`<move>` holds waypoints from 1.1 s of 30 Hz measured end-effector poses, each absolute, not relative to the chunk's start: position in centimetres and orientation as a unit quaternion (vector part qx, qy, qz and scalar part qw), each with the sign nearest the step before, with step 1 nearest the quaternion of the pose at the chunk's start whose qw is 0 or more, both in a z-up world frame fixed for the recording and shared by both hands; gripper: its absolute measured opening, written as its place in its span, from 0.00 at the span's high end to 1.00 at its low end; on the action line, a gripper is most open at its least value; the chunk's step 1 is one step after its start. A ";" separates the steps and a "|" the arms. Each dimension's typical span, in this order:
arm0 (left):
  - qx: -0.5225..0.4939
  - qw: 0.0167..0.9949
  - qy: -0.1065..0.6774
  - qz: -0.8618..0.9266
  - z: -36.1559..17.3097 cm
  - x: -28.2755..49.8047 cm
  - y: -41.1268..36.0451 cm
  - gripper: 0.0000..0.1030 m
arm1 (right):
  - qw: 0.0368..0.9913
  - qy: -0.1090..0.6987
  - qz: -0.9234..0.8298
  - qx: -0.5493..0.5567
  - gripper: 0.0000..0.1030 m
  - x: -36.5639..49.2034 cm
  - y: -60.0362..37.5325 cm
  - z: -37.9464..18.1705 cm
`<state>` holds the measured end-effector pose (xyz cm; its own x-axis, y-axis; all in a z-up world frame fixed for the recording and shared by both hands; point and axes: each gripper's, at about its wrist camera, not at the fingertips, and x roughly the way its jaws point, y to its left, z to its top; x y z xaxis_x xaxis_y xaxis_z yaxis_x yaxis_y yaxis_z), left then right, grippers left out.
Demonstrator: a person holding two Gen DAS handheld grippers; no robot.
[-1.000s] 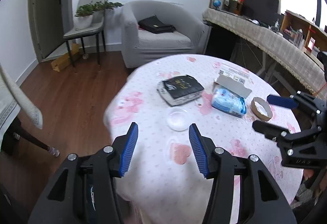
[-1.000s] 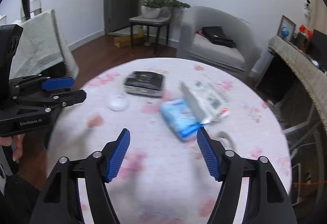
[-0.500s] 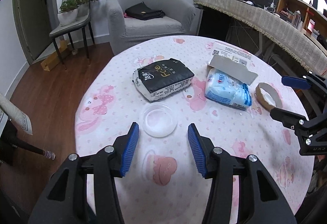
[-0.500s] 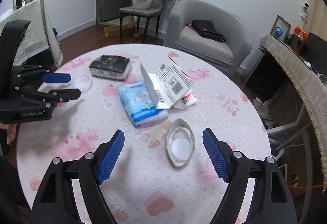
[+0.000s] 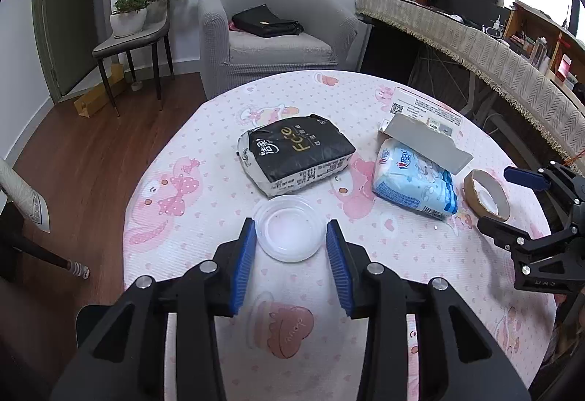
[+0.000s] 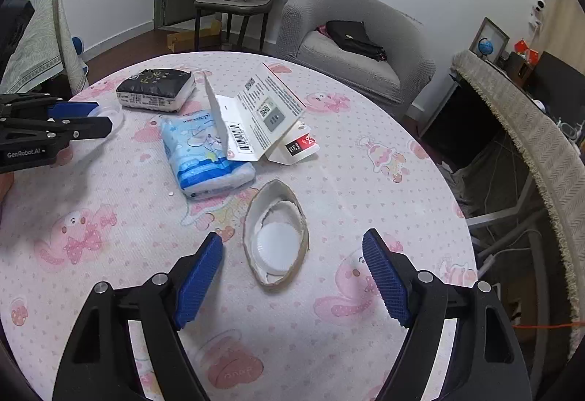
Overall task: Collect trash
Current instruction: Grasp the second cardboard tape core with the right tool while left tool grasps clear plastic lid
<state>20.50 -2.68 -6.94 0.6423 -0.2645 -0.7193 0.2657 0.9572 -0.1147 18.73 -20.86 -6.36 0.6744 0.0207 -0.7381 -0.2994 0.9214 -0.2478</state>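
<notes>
Trash lies scattered over the round tabletop (image 5: 204,189) with its pink cartoon cloth; going left to right in the left wrist view, a clear plastic lid (image 5: 289,232) sits nearest, a black tissue pack (image 5: 296,152) lies just beyond it, then a blue-and-white tissue pack (image 5: 415,187) with a torn white card package (image 5: 424,130) leaning over its far end, and at the right a squashed paper cup base (image 5: 486,195) with a brown rim.

Left claw (image 5: 290,256) is partly open and its jaws have just been closing; the lid sits between the blue pads (image 5: 244,269), which look just beside its rim, though I cannot tell whether they press on it yet, so I judge it not gripped. Right claw (image 6: 292,286) stands wide open and holds nothing; the cup base (image 6: 276,236) lies ahead of it, between the two jaws and clear of both.

Step in hand, as I read it, is the reach for a first pick-up on each side, lid at the left and cup base at the right; next the left claw would need to squeeze gently on the thin, flexible lid so it does not pop out, and the right claw would need to lower around the flattened ring before closing across its narrow width.
</notes>
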 end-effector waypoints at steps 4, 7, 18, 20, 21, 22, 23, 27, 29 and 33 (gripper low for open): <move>-0.002 0.909 0.388 -0.153 -6.3 19.9 -2.6 0.59 | 0.900 0.387 0.092 -0.180 0.34 19.0 -20.6 -6.3; -0.004 0.909 0.387 -0.155 -6.1 19.6 -2.3 0.59 | 0.895 0.393 0.094 -0.186 0.42 19.3 -20.1 -6.6; -0.005 0.911 0.382 -0.154 -5.7 18.7 -1.4 0.59 | 0.902 0.385 0.090 -0.174 0.60 19.6 -19.6 -5.7; -0.002 0.912 0.381 -0.154 -5.6 18.5 -1.3 0.59 | 0.902 0.384 0.087 -0.176 0.66 19.6 -19.2 -5.5; -0.001 0.913 0.379 -0.154 -5.5 18.3 -1.1 0.59 | 0.903 0.384 0.087 -0.174 0.66 19.6 -19.0 -5.3; -0.001 0.913 0.377 -0.155 -5.4 18.2 -1.0 0.59 | 0.902 0.385 0.087 -0.173 0.66 19.6 -18.9 -5.3; -0.001 0.913 0.376 -0.156 -5.4 18.0 -0.7 0.59 | 0.901 0.388 0.083 -0.174 0.66 19.6 -18.8 -5.2; -0.007 0.913 0.376 -0.156 -5.2 17.5 0.0 0.59 | 0.901 0.391 0.074 -0.171 0.64 19.6 -19.0 -5.6; -0.011 0.914 0.375 -0.157 -5.1 17.3 0.3 0.59 | 0.903 0.389 0.073 -0.167 0.33 19.5 -19.1 -5.7; -0.019 0.915 0.372 -0.156 -4.8 16.9 1.0 0.59 | 0.899 0.397 0.063 -0.174 0.35 19.6 -18.8 -6.3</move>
<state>16.91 1.05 -4.79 0.6744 -0.3004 -0.6745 0.2720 0.9503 -0.1513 19.62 -18.79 -6.32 0.6766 -0.0244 -0.7359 -0.2526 0.9311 -0.2632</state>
